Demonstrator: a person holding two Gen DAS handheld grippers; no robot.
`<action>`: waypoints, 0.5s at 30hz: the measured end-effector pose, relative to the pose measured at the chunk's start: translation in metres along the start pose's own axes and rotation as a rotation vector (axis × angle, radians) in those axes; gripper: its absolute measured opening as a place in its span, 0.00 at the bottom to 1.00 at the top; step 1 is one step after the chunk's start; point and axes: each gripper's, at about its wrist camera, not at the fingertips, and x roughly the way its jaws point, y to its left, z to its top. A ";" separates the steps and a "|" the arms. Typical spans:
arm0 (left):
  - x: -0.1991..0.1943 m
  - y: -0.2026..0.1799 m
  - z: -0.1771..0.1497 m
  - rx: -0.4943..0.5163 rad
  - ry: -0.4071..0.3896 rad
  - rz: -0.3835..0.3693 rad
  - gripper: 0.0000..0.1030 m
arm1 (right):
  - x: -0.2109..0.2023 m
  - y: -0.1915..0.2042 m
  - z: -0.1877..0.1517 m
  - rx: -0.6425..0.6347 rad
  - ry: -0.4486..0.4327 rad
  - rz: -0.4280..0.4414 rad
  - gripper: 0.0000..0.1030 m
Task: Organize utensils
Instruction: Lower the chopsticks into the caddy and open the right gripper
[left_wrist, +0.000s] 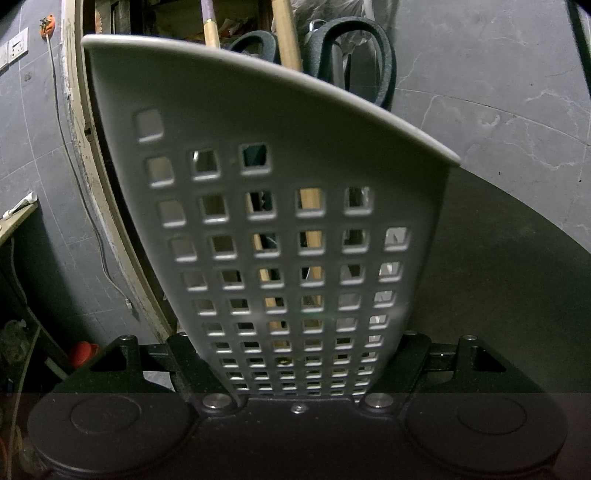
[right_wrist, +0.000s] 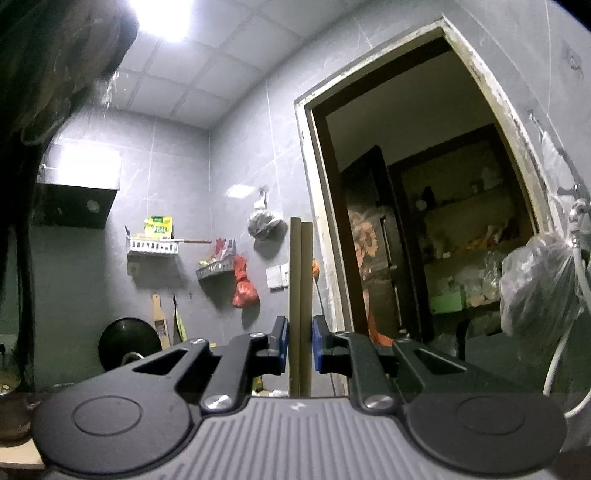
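Steadying the grey perforated utensil holder (left_wrist: 295, 229) comes first: the left tongs (left_wrist: 295, 369) are clamped on its near wall, with scissors (left_wrist: 354, 55) and wooden handles (left_wrist: 286, 37) already standing inside. To the right, the right tongs (right_wrist: 299, 347) are closed on a pair of chopsticks (right_wrist: 301, 280), held upright in the air. I judge they should be tipped downward and aligned over the rim before release.
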 end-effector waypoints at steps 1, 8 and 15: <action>0.000 0.000 0.000 0.000 0.000 0.000 0.74 | 0.000 -0.001 -0.002 0.005 0.008 0.000 0.15; 0.000 0.000 0.000 0.000 0.001 0.000 0.74 | 0.001 0.000 -0.019 0.021 0.072 0.000 0.15; 0.000 0.000 0.000 0.000 0.000 0.000 0.74 | 0.002 0.002 -0.045 0.043 0.144 -0.014 0.15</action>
